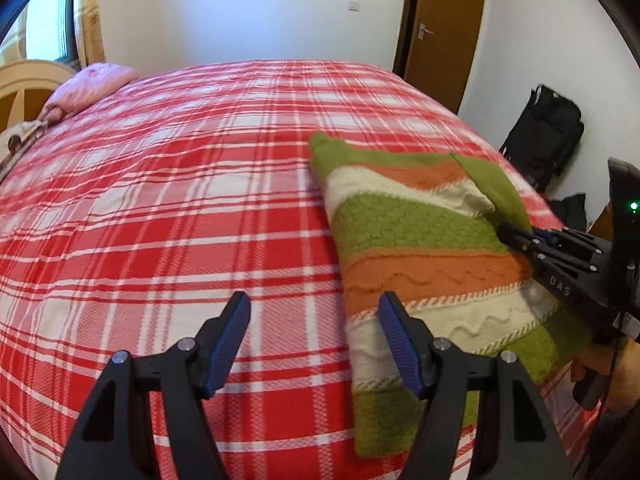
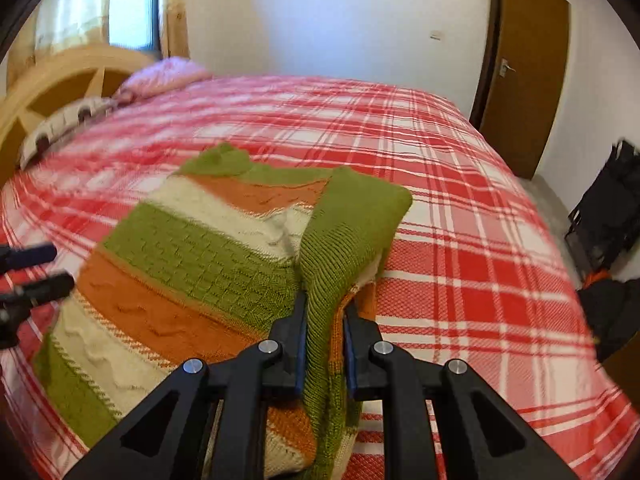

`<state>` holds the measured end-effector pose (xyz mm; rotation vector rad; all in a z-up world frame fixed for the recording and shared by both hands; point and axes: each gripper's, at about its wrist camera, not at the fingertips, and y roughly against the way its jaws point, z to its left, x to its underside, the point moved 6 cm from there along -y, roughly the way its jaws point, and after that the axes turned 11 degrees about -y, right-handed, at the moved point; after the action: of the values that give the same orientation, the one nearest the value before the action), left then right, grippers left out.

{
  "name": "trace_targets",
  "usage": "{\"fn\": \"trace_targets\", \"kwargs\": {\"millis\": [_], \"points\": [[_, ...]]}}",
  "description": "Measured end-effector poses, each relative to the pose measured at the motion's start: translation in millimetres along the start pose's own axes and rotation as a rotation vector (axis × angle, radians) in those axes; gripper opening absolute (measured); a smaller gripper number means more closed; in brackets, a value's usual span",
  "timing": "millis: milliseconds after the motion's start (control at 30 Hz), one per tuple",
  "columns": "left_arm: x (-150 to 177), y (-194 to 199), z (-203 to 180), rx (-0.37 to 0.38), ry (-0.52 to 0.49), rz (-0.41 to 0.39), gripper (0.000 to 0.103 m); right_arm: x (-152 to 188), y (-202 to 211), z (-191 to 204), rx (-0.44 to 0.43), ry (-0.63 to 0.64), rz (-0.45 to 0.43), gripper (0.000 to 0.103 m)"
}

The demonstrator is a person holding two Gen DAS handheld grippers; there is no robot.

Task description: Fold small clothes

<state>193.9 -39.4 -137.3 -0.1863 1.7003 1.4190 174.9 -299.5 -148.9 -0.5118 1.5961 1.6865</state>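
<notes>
Sweater (image 2: 192, 264) mid-fold on the bed (image 1: 160, 200).
Right tool (image 2: 325, 344) clamped on its green sleeve; left tool (image 1: 316, 344) apart, empty, beside the sweater.

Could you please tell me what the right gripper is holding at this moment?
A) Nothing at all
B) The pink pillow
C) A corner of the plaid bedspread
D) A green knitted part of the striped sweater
D: in the right wrist view the right gripper is shut on a green knitted fold of the striped sweater, which lies on the plaid bedspread.
</notes>
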Motion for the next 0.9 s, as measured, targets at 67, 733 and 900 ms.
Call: {"fn": "trace_targets", "kwargs": {"millis": [67,733,900], "points": [[1.2,-3.7,-2.7,-0.037,-0.024,-0.001,0.075,0.3,3.9,-6.8,-0.023,-0.063,0.012,0.019],[39.7,8.2,-17.2,-0.121,-0.053,0.097,0.079,88.8,63.4,33.3,0.06,0.015,0.062,0.023],[48.0,8.4,-9.2,-0.094,-0.019,0.116,0.083,92.6,74.9,23.4,0.014,-0.06,0.039,0.023]]}}
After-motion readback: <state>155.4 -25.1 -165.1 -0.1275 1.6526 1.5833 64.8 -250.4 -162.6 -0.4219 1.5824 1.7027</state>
